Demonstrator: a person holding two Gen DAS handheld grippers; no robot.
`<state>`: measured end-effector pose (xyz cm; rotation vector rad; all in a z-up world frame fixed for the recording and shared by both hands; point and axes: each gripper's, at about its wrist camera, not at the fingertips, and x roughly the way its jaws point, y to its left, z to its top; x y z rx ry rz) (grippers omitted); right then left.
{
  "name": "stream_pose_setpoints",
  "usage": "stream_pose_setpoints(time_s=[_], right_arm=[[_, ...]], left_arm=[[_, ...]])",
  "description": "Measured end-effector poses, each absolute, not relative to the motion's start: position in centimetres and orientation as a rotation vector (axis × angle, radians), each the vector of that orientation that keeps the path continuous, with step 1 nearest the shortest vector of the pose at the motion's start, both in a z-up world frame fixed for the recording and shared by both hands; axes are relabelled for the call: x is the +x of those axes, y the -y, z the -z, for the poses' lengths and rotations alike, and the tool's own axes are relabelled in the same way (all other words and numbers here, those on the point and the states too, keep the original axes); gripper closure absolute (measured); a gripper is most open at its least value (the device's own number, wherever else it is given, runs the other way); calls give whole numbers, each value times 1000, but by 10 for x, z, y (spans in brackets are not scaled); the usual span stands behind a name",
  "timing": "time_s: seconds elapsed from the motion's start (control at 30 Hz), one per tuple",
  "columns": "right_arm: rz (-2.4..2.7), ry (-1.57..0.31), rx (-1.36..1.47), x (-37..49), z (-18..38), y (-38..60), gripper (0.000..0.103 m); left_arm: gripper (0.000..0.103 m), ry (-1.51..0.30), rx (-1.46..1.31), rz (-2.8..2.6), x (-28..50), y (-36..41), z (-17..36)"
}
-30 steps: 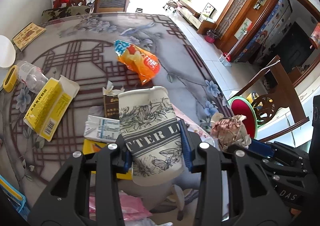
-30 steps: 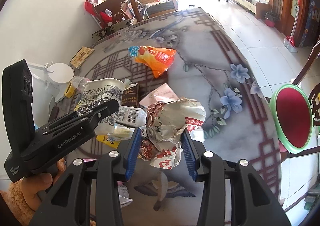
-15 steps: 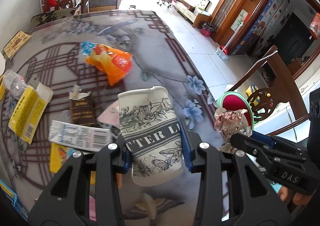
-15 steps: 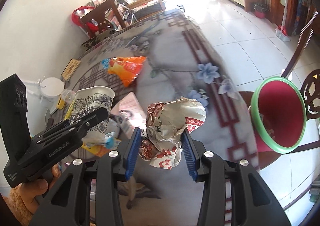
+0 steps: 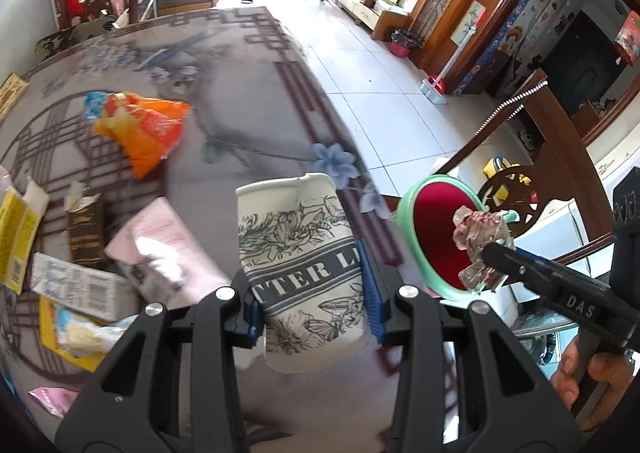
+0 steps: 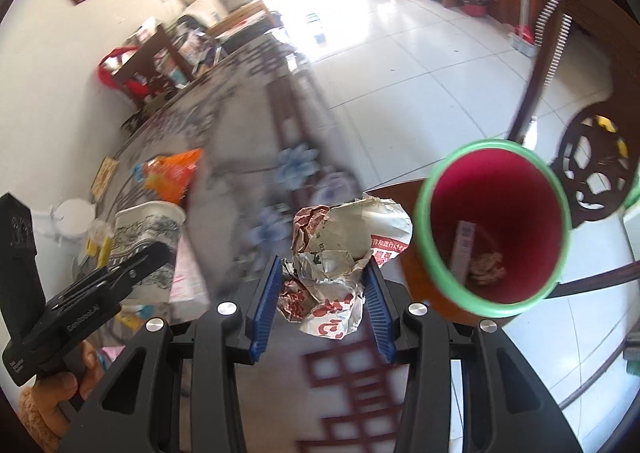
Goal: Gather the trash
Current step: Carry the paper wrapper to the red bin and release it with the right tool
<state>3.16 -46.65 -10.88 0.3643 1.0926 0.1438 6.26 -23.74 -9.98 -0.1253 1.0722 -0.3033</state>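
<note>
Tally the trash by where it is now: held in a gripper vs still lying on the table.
Held in a gripper: 2, the paper cup and the crumpled wrapper
On the table: at least 6, including the orange snack bag, pink pack, brown packet
Total: at least 8

Your left gripper [image 5: 312,297] and right gripper [image 6: 323,301] are matte black plastic frames with silver screws and ribbed blue pads [image 6: 266,305]; white lettering marks their sides, and a fuzzy tan sleeve [image 6: 34,419] covers your left wrist
</note>
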Motion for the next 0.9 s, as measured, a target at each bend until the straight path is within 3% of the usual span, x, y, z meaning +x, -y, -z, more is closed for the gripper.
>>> stream_pose_setpoints(time_s=[0.13, 0.3, 0.47, 0.7, 0.73, 0.8, 0.9], right_arm=[[-56, -1089, 386, 35, 115, 516, 62], [58, -1086, 426, 41, 128, 567, 42], [119, -1066, 499, 44, 135, 603, 36], [183, -1049, 506, 40, 132, 630, 36], [192, -1046, 510, 37, 132, 634, 36], [209, -1040, 516, 31, 130, 639, 36], [221, -1037, 507, 22, 126, 640, 36]], left_arm=[[65, -1083, -95, 346, 72, 272, 103], [65, -1099, -42, 411, 84, 313, 108], [65, -1126, -4, 522, 99, 359, 113], [64, -1111, 71, 683, 109, 430, 116], [59, -1108, 74, 707, 109, 438, 116], [24, -1112, 75, 747, 110, 449, 117], [24, -1109, 55, 751, 106, 448, 115]])
